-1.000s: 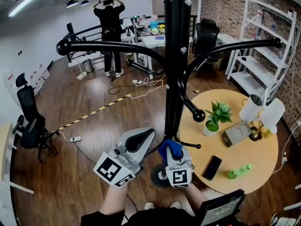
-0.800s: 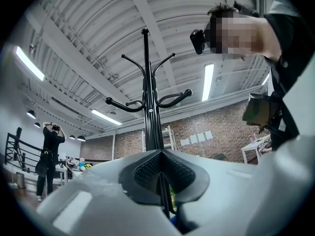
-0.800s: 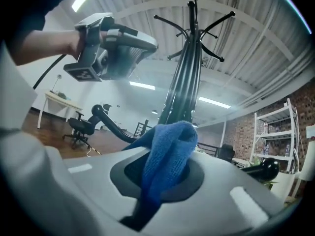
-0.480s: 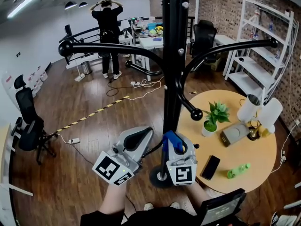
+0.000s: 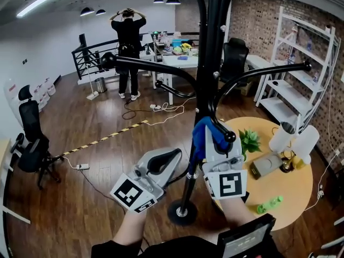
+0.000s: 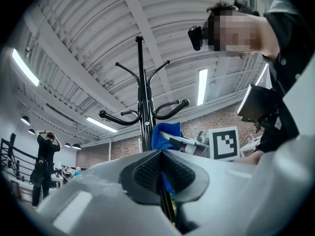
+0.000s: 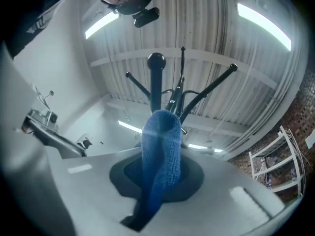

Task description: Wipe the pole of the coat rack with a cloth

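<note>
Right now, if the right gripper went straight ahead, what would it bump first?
Probably the black ball-tipped hook of the coat rack, which sits just beyond the blue cloth held in the right gripper jaws. Depth is hard to judge, so I can't say how near.

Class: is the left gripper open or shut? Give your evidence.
Shut. In its own view, the left gripper has its jaws pressed together at the tips, with no gap and nothing held between them.

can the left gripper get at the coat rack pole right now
Probably yes: the left gripper sits beside the bare lower pole with nothing between them; the right gripper holds the blue cloth higher up.
</note>
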A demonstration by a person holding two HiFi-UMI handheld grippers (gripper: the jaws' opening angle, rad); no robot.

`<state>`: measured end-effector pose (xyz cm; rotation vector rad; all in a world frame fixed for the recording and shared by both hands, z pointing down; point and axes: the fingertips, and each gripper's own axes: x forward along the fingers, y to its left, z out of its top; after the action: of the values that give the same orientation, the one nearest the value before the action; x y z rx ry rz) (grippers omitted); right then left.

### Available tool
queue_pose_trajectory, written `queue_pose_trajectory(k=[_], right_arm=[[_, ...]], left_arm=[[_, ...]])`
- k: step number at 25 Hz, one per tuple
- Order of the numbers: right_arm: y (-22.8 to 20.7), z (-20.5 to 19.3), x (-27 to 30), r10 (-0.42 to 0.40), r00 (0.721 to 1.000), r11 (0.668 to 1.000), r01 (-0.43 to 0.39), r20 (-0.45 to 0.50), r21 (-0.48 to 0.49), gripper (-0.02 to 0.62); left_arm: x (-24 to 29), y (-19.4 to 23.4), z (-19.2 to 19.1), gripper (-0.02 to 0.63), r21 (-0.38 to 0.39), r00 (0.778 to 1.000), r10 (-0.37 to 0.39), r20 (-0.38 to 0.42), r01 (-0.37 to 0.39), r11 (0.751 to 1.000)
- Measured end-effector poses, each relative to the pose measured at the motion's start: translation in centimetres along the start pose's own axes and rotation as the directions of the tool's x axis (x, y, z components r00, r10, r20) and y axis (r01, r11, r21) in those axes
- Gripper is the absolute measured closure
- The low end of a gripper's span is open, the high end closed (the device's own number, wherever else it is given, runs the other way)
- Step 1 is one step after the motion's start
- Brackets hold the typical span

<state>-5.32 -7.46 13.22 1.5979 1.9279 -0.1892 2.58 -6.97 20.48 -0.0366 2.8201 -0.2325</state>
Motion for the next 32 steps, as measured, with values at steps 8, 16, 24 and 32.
queue_pose_trajectory(k=[8, 16, 24, 32], right_arm=[[-0.6, 2.0, 1.2, 0.028, 0.999, 0.998, -0.026, 0.025, -0.065, 0.580], [1.9, -4.9, -3.4, -0.033, 0.996, 0.999, 0.030, -0.082, -0.034, 0.580], [5.0, -15.3, -9.6, -0.029, 0.933, 0.986, -0.032, -0.359, -0.164, 0.580], [7.4, -22.4, -14.4, 0.017, 0.842, 0.996, -0.061, -0.539, -0.063, 0.580]], left_arm=[[-0.2, 0.3, 1.6, 0.612, 0.033, 1.000, 0.004, 0.029, -0.005, 0.999], [-0.6, -0.1, 0.8, 0.612, 0.004, 1.000, 0.007, 0.018, -0.007, 1.000], [-1.4, -0.6, -1.0, 0.612, -0.023, 0.999, 0.002, -0.034, -0.002, 1.000], [-2.1, -0.7, -1.9, 0.612, -0.041, 0.998, 0.021, -0.058, -0.023, 0.999]])
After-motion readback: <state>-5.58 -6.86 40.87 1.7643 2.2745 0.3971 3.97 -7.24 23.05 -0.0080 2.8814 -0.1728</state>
